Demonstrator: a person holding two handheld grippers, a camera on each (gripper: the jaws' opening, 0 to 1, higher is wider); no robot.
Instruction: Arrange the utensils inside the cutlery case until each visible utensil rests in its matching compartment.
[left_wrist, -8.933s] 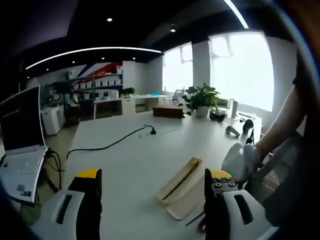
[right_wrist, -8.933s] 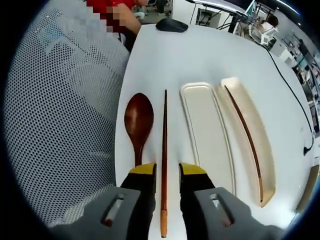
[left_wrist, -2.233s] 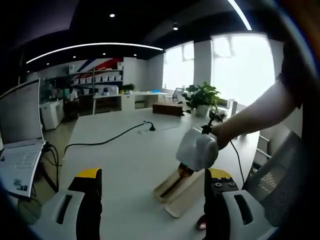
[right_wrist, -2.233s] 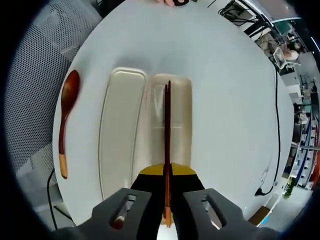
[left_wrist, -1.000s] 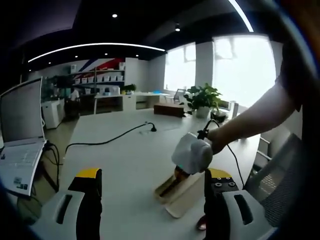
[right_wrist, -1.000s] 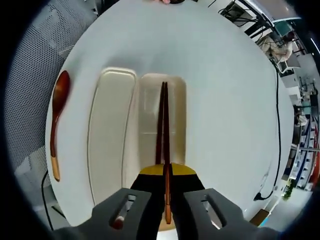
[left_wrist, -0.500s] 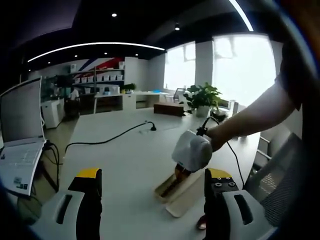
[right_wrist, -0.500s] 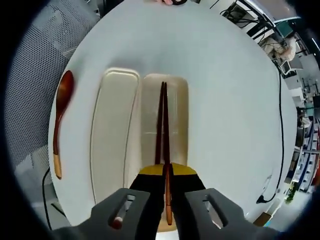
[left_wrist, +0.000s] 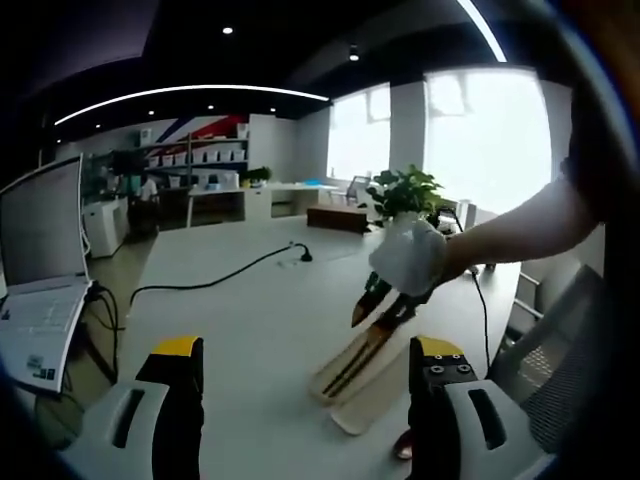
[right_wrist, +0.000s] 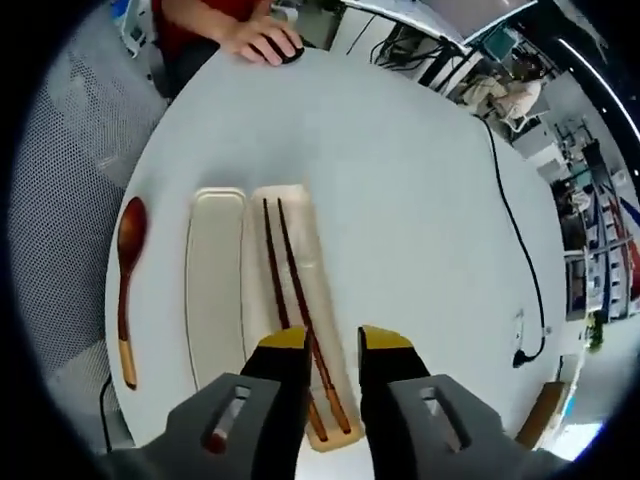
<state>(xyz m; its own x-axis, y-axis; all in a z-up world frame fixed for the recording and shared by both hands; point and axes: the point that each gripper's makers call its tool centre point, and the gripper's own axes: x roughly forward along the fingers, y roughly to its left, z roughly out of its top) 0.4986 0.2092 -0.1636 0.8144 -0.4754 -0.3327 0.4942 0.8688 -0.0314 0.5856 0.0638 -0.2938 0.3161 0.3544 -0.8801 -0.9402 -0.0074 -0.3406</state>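
Seen from above in the right gripper view: a white round table (right_wrist: 400, 200) bearing a cream cutlery case in two long halves. Inside the right-hand tray (right_wrist: 300, 300), a pair of dark wooden chopsticks (right_wrist: 290, 300) lying side by side, tips pointing away. Beside it, touching along one edge, the flat cream lid or second tray (right_wrist: 215, 300), holding nothing. Left of that, on the bare table near its edge, a dark wooden spoon (right_wrist: 127, 280) with a pale handle end, well apart from the chopsticks. Right gripper (right_wrist: 332, 345) raised over the near end of the chopsticks, jaws parted and holding nothing. Left gripper (left_wrist: 300, 350) in the left gripper view, jaws wide apart, nothing between them, idle over the table with the case (left_wrist: 365, 375) ahead.

By judgement, roughly two thirds done: chopsticks placed, spoon not yet in the case.

No readable brand, label or writing anywhere.
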